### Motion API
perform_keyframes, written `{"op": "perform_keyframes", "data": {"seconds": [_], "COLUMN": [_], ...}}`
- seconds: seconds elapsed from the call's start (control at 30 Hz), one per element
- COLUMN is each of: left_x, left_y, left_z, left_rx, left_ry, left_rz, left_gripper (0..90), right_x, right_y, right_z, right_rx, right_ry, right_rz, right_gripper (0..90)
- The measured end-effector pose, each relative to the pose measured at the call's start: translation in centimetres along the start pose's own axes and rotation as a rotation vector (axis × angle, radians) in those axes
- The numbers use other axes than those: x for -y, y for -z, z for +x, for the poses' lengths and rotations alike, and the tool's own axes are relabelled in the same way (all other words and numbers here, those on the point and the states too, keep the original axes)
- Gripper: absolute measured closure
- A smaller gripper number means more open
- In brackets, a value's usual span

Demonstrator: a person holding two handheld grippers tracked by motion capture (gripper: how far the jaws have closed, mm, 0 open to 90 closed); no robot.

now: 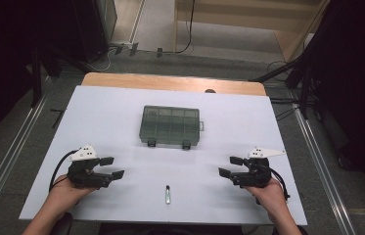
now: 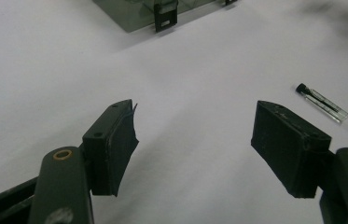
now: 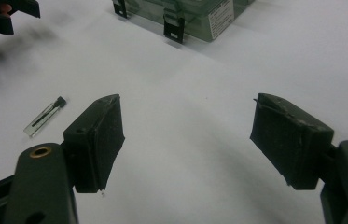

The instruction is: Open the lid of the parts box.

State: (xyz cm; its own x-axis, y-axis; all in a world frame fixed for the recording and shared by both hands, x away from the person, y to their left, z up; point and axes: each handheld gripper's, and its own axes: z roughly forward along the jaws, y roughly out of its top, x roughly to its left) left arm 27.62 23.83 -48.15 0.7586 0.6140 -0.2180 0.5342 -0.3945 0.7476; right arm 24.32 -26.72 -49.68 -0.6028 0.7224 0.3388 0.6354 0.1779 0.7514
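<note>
Two grippers, left gripper [image 1: 112, 167] and right gripper [image 1: 230, 166], are held wide apart-jawed over the table [image 1: 111, 112]; a small vial [image 1: 168, 194] lies between them, untouched.

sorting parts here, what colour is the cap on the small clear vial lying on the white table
Black: the small clear vial has a black cap at one end, clearest in the left gripper view.

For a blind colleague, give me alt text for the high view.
Two hand-held tongs, left and right, rest open on a white table either side of a small clear vial; a closed smoky translucent plastic compartment box sits beyond.
</note>
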Motion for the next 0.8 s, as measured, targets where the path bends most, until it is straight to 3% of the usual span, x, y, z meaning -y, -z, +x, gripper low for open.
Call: {"op": "perform_keyframes", "data": {"seconds": [0.63, 0.8], "left_x": [-0.01, 0.0], "left_y": [0.0, 0.12], "left_z": [0.06, 0.05], "left_rx": [-0.001, 0.002], "left_ry": [0.001, 0.001], "left_rz": [0.002, 0.0], "left_gripper": [30.0, 30.1], "right_x": [-0.23, -0.54], "right_y": [0.06, 0.0], "right_z": [-0.17, -0.51], "right_rx": [0.009, 0.014], "right_ry": [-0.004, -0.024], "right_rz": [-0.002, -0.019], "right_gripper": [25.9, 24.4]}}
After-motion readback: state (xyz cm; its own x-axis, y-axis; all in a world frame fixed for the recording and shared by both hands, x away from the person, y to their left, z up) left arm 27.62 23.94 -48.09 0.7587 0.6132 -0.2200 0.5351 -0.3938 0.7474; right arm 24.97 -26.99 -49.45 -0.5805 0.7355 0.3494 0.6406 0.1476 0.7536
